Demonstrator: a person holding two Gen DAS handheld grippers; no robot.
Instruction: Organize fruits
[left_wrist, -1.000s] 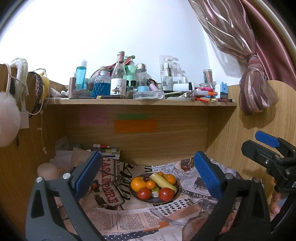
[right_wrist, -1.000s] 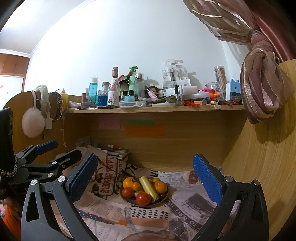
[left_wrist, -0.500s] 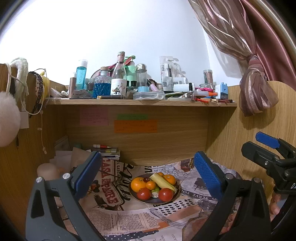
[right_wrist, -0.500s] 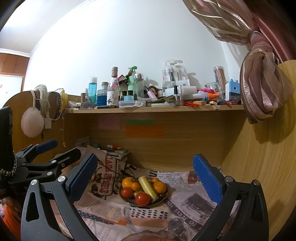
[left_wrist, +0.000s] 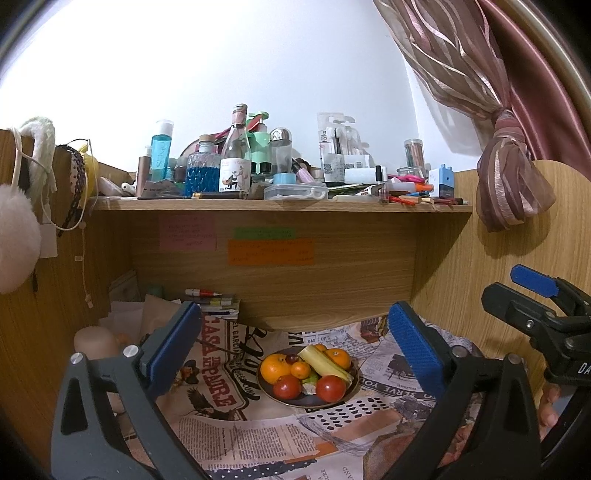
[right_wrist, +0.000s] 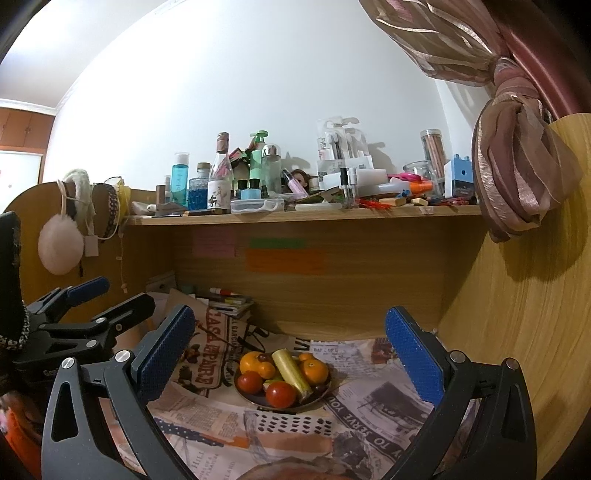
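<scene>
Both the left gripper (left_wrist: 291, 343) and the right gripper (right_wrist: 290, 341) hover with jaws spread wide and empty; ahead, between them, a plate (left_wrist: 284, 400) of oranges, tomatoes and a banana (left_wrist: 324, 363) sits on the newspaper-covered tabletop (left_wrist: 236, 428)

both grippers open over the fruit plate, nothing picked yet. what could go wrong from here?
1. The fruit is heaped tight on the plate: pulling the banana, which lies across the pile, may roll a tomato off onto the newspaper.
2. The right gripper and left gripper aim at the same plate and could collide.
</scene>
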